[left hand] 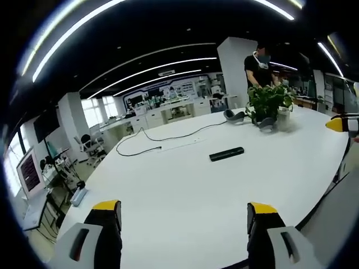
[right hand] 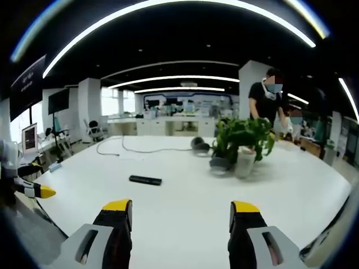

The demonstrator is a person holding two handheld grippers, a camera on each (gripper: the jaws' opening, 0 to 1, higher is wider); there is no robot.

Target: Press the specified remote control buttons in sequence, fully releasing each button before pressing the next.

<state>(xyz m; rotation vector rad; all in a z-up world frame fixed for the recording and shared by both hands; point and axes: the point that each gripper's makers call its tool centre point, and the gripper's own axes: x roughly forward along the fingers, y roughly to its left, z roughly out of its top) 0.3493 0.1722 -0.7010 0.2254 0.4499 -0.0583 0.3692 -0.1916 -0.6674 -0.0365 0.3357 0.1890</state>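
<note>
Both grippers hover with fingers apart and empty over the white counter (left hand: pixel 185 190); the black remote control (left hand: pixel 226 153) lies mid-frame, well beyond the left gripper (left hand: pixel 184 216) and right gripper (right hand: pixel 182 216). A wide-spread fingertip could strike neighbouring buttons.

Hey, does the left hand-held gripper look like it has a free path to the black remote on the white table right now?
Probably yes. The left hand-held gripper is open and holds nothing, and bare white table lies between it and the remote. The cable and potted plant sit off to the sides, beyond the remote.
</note>
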